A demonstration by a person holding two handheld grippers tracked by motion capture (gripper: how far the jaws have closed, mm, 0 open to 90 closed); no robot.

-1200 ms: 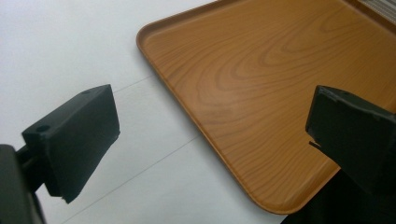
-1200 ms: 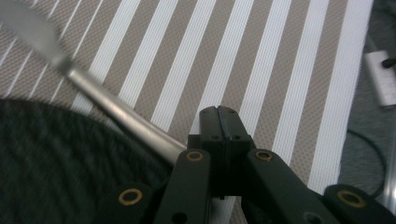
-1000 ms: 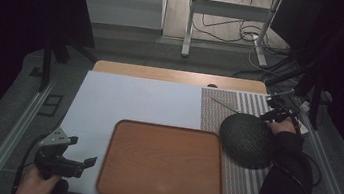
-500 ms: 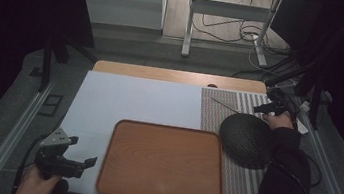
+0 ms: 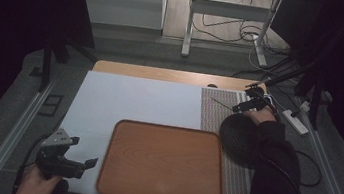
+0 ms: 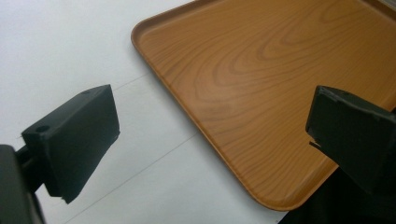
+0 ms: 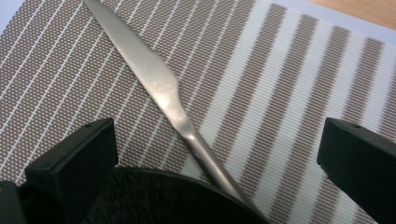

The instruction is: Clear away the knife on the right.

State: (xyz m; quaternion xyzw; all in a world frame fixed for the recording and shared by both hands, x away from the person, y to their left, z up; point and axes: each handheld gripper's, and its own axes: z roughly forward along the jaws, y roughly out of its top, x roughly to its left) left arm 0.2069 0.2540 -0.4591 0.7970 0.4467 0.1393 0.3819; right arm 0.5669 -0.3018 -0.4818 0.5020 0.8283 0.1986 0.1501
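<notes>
A: High view's dim all round. The corners and side edges fall into near black, and only the white table top (image 5: 134,99) catches pale, flat light.

B: Brightest patch is the floor (image 5: 221,13) at the far end, so light seems to come from back there. Shadows on the table are soft, with no hard edges.

A: The wooden tray (image 5: 163,164) looks muted and a touch grainy, with fine detail smeared.

B: Left gripper view is much brighter. That tray (image 6: 261,84) shows crisp grain and a mild sheen along its rim; the close black jaws are soft.

A: Right gripper view: the knife (image 7: 163,93) carries a dull glare on its blade, and the striped mat (image 7: 289,93) stays sharp.
</notes>
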